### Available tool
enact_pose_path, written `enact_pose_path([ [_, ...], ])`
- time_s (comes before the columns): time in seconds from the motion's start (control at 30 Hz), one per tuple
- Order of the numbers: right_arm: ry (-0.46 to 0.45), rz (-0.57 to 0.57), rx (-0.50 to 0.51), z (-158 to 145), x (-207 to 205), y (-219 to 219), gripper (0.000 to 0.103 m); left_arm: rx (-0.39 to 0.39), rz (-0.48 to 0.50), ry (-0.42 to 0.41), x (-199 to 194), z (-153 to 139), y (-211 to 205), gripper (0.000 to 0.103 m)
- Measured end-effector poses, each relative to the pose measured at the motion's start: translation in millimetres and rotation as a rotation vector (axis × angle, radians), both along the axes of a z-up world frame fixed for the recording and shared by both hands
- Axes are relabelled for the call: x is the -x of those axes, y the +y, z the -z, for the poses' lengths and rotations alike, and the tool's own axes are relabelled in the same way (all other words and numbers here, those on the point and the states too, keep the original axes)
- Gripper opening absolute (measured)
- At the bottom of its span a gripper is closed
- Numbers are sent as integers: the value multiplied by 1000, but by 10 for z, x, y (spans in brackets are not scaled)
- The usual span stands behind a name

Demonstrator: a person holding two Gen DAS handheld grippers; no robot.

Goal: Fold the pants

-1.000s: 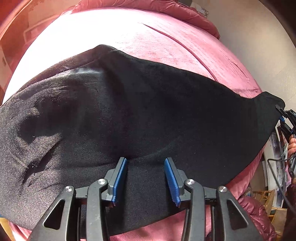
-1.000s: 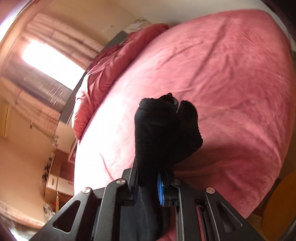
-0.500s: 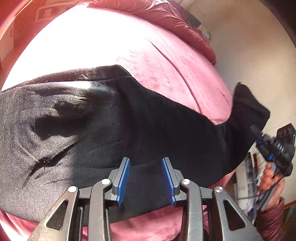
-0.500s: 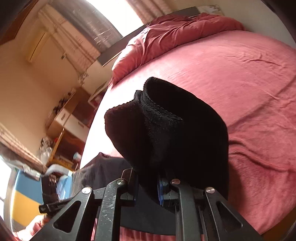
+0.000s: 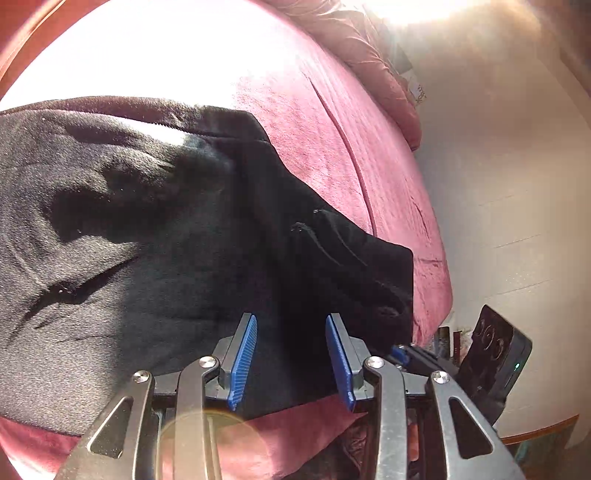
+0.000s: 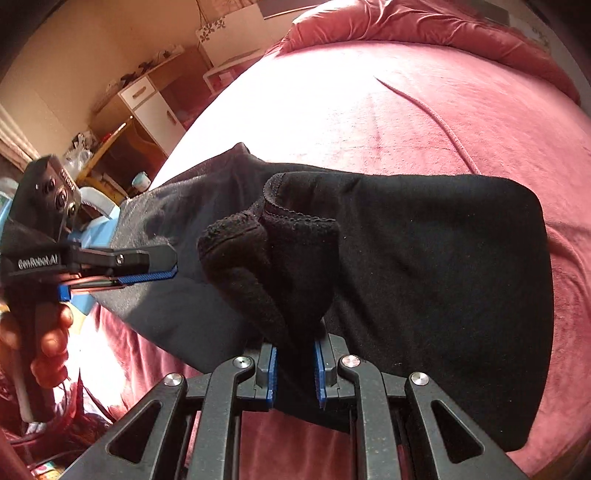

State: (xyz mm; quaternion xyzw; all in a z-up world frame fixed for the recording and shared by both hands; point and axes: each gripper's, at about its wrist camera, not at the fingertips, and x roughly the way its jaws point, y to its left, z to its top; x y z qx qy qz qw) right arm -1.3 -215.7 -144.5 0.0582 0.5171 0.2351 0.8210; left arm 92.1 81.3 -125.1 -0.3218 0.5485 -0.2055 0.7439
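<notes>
Open pink plush bedspread (image 6: pixel 424 110) beyond the black fleece pants (image 6: pixel 424 258); bunched pink duvet (image 6: pixel 424 26) and, apparently, a wall (image 5: pixel 517 184) bound it.

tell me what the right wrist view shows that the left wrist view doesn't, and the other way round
Only the right wrist view shows the white cabinet beside the bed, the hand holding the left gripper, and the right gripper shut on a bunched pant end. Only the left wrist view shows the left gripper's open jaws from behind, over flat cloth, and the bare wall. Both show the black pants on the red bed cover.
</notes>
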Motion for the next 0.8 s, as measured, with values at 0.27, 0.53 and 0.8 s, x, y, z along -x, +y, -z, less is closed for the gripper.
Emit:
enact_pose_path([
  [0.27,-22,-62,-13,25,144,143,40,107,9,93,-1,7,-343,65],
  [0.53,-8,4,-124,-64,504,-353,68,56,42,152,-121,54,-645,65],
  [0.8,117,331,-36,164,901,-1379,85,-41,120,149,-211,43,-1047,45],
])
